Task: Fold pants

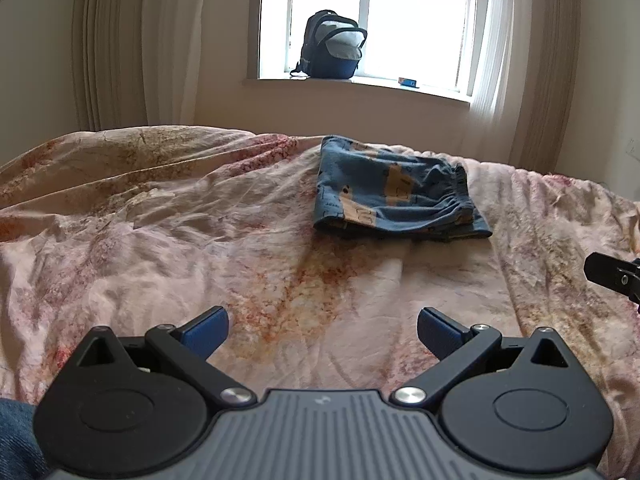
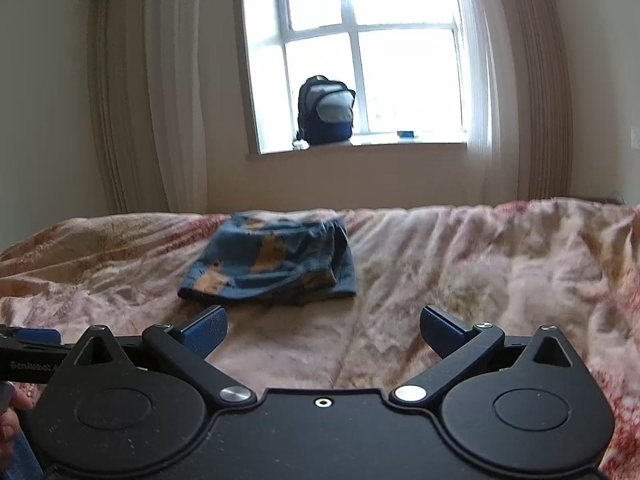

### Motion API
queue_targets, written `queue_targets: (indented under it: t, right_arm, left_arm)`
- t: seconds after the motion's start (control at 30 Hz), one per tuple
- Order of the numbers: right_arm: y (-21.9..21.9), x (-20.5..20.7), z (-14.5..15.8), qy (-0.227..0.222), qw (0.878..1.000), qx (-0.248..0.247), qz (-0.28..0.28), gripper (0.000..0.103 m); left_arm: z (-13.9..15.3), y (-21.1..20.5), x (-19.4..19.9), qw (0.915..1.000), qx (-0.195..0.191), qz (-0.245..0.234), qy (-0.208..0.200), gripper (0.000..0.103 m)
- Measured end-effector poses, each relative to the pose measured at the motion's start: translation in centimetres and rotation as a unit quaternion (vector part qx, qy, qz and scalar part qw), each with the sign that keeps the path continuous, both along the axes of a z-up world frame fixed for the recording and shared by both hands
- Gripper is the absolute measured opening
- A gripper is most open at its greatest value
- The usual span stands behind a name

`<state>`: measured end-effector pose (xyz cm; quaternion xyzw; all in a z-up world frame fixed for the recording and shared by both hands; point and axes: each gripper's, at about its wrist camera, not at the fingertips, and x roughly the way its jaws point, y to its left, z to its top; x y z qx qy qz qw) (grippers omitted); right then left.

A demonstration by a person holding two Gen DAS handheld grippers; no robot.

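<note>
Blue patterned pants (image 1: 396,196) lying well forward on the floral bedspread (image 1: 200,240), already doubled into a compact bundle, elastic waistband bunched along the right-hand edge. Left gripper (image 1: 323,330) low over bare bedding, blue fingers (image 1: 206,330) spread wide, nothing between them. Right gripper (image 2: 323,330) likewise spread and empty, well short of the pants (image 2: 272,266) in its own view. A black corner of the right tool just showing at the edge of the left wrist view.

Probably near the end of the job: either one last fold or a final tidy. For a clean finish: approach low and level, one gripper to each near corner of the bundle, pinching every layer together and not just the top sheet. Lift only enough to clear the bedspread, then carry the edge over evenly so both corners land at once. Soft quilt underneath, so easy to snag bedding along with the cloth; worth checking. Waistband gathers bulky, likely to spring open unless pressed flat.

Backpack (image 1: 330,46) on the windowsill, well clear.
</note>
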<state>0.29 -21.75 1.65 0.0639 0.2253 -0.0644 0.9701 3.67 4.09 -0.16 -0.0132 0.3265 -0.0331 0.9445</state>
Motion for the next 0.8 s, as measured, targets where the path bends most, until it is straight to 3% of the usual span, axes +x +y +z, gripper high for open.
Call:
queue_targets:
  t: [0.17,0.8]
  right_arm:
    - [-0.67,0.42,-0.62,0.018,1.0,0.019,-0.009,0.102]
    - [-0.3,0.8,-1.04,0.029,0.999,0.014,0.001,0.102]
  left_arm:
    - [-0.23,-0.05,0.2,1.0,0.003,0.002,0.006,0.103]
    - [-0.16,0.02,0.24,1.0,0.0,0.003,0.008,0.103]
